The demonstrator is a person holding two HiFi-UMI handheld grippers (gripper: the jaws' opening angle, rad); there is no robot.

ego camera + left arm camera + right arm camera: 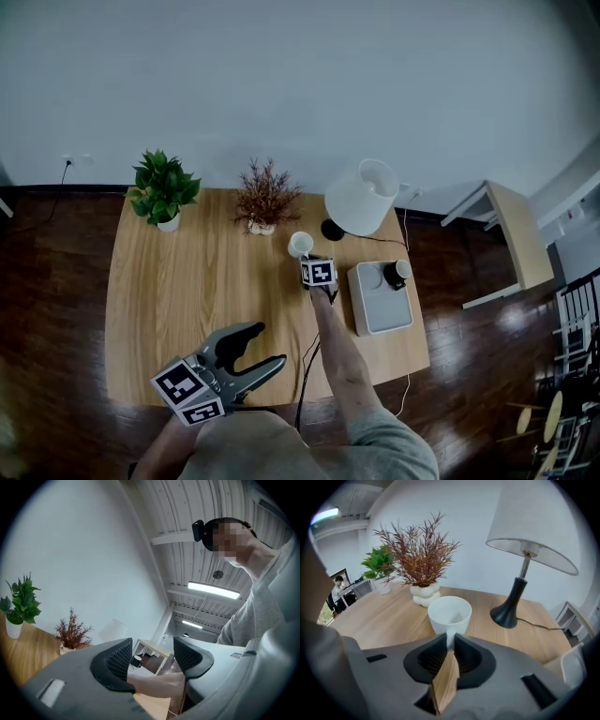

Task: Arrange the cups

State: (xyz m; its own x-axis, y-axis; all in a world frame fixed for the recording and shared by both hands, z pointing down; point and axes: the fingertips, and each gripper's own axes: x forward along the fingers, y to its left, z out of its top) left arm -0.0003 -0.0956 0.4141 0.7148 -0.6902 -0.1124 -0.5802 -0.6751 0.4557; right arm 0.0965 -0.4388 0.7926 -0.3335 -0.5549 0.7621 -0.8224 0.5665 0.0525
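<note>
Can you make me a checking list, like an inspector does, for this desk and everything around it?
Surface: wooden table, no spills seen.
Job's things: white cup upright near the lamp's base; black cup standing on a pale tray.
Clutter: green plant, dried red plant and white lamp along the back edge.
Grippers: right gripper, fingers closed on the white cup's handle; left gripper open, holding nothing.
Cables: lamp cord trails toward the table's right side; dark cable hangs by the person's arm.
Surroundings: white wall, dark floor, side table.
</note>
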